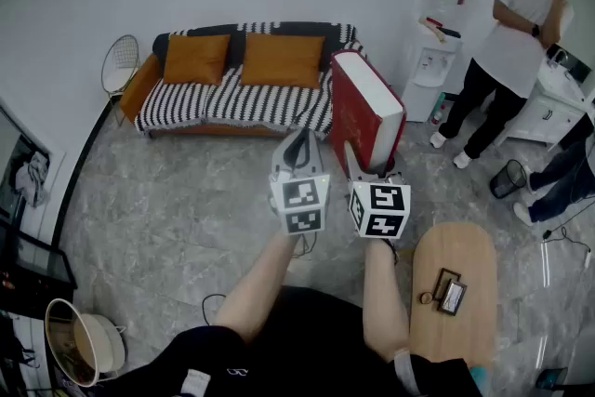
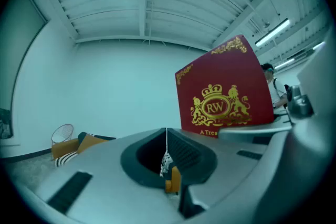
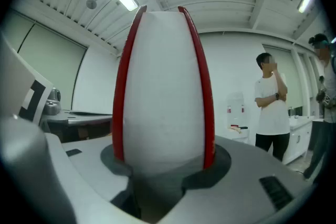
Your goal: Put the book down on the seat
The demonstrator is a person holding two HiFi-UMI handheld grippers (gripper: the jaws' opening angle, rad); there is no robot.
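A thick red book (image 1: 364, 112) with white page edges stands upright in my right gripper (image 1: 367, 166), whose jaws are shut on its lower end. In the right gripper view the book (image 3: 163, 86) fills the middle, page edges toward the camera, clamped in my right gripper (image 3: 164, 165). My left gripper (image 1: 299, 149) hangs just left of the book, shut and empty. From the left gripper view, the book's gold-crested cover (image 2: 223, 92) shows beyond my left gripper (image 2: 167, 136). The striped sofa (image 1: 232, 102) with two orange cushions stands ahead against the wall, its seat bare.
A person in a white shirt (image 1: 511, 60) stands at the right beside a water dispenser (image 1: 437, 42). An oval wooden table (image 1: 456, 330) with small items is at the lower right. There is a black bin (image 1: 509, 178), a wire chair (image 1: 121, 60) left of the sofa, and a basket (image 1: 84, 344).
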